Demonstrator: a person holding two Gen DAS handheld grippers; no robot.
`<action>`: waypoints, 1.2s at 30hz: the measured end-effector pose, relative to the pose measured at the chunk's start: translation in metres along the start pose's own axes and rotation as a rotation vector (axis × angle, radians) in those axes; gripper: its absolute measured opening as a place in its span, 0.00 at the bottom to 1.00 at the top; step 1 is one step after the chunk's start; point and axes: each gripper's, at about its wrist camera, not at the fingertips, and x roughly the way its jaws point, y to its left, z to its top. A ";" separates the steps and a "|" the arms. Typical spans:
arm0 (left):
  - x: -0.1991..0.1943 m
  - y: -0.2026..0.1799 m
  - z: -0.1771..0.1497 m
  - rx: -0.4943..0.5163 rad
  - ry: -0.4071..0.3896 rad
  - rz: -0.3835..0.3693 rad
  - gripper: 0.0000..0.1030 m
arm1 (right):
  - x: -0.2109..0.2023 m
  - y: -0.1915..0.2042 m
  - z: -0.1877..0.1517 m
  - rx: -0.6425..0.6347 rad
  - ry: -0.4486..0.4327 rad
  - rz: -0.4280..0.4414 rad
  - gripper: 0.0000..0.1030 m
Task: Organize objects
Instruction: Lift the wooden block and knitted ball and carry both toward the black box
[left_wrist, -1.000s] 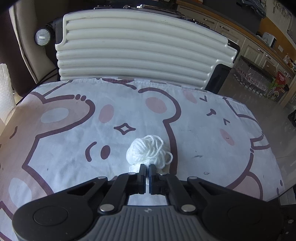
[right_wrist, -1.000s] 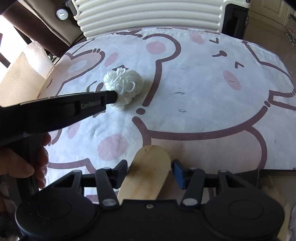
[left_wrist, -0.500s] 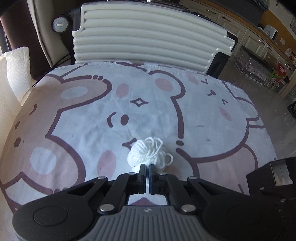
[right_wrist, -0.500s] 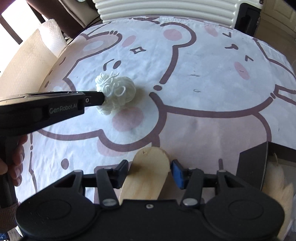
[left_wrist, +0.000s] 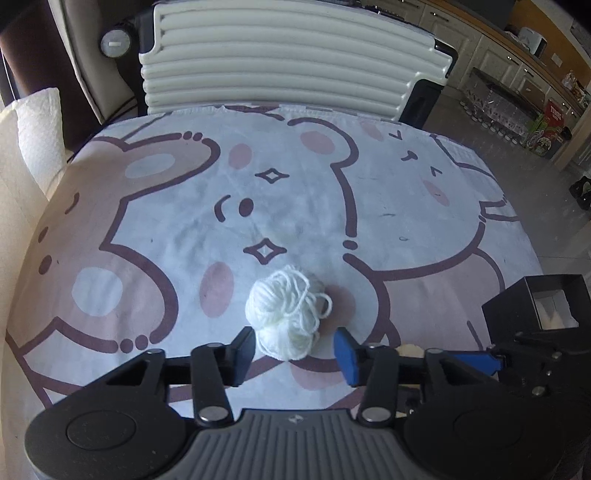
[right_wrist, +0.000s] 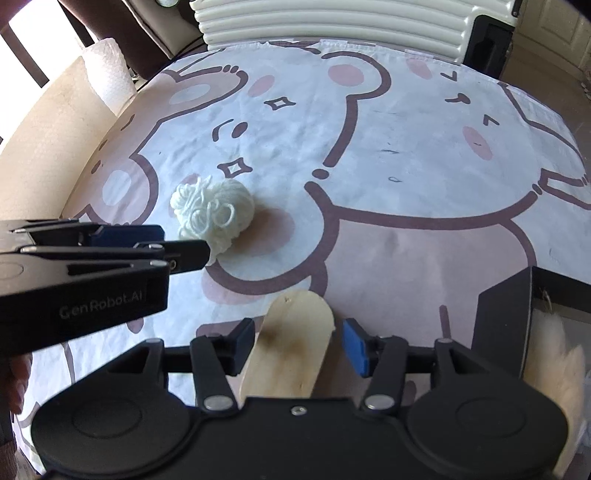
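Yarn ball (left_wrist: 286, 317) lies unboxed between parted left gripper (left_wrist: 293, 349) fingers; right gripper (right_wrist: 298, 345) gapes around wooden paddle (right_wrist: 291, 343); black box (left_wrist: 535, 306) awaits.

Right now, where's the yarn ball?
On the bear cloth, between the open left gripper's fingertips in the left wrist view; the yarn ball sits left of the black box.

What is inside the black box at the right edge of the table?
The black box stands open; something pale and fluffy shows inside it. The right gripper covers its lower part, so what else it holds cannot be seen.
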 end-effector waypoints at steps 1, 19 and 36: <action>0.000 -0.001 0.002 0.005 -0.005 0.010 0.61 | 0.000 0.000 0.000 0.005 0.004 -0.004 0.57; 0.037 0.004 0.017 -0.049 -0.012 0.050 0.59 | 0.027 0.012 -0.002 -0.022 0.093 -0.069 0.63; 0.014 -0.001 0.015 -0.094 -0.018 0.012 0.34 | -0.004 -0.002 -0.001 0.015 0.044 -0.038 0.49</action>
